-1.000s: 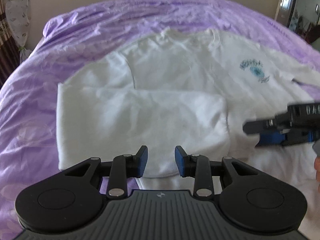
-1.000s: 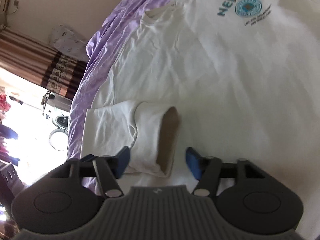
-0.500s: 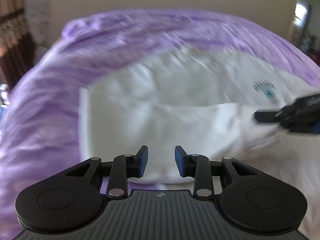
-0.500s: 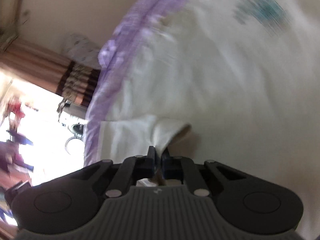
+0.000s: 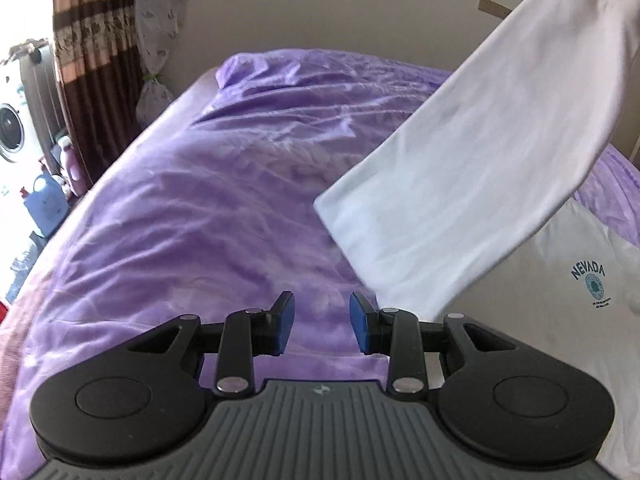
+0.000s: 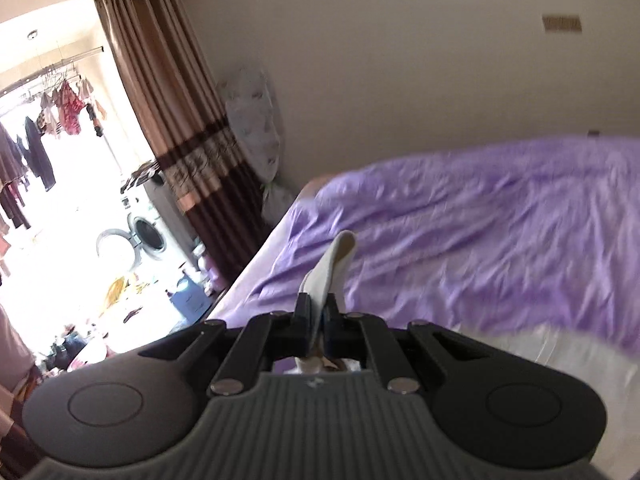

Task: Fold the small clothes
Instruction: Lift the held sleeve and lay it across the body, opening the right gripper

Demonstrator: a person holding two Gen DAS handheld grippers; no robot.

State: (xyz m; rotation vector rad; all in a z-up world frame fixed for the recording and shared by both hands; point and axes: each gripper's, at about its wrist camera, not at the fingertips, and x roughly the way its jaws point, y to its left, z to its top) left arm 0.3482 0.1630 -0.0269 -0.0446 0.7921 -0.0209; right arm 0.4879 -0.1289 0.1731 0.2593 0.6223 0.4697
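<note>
Left wrist view shows my left tongs (image 5: 319, 325) standing partly open with nothing between the blue pads, poised over the purple bed cover (image 5: 208, 216). To their right, a sleeve (image 5: 472, 168) of the white T-shirt (image 5: 560, 320) hangs lifted in the air, while the shirt's body with its NEVADA print (image 5: 592, 280) lies flat on the bed. Seen from the right wrist, my right tongs (image 6: 317, 322) are clamped on a fold of that white cloth (image 6: 332, 264), held above the bed.
</note>
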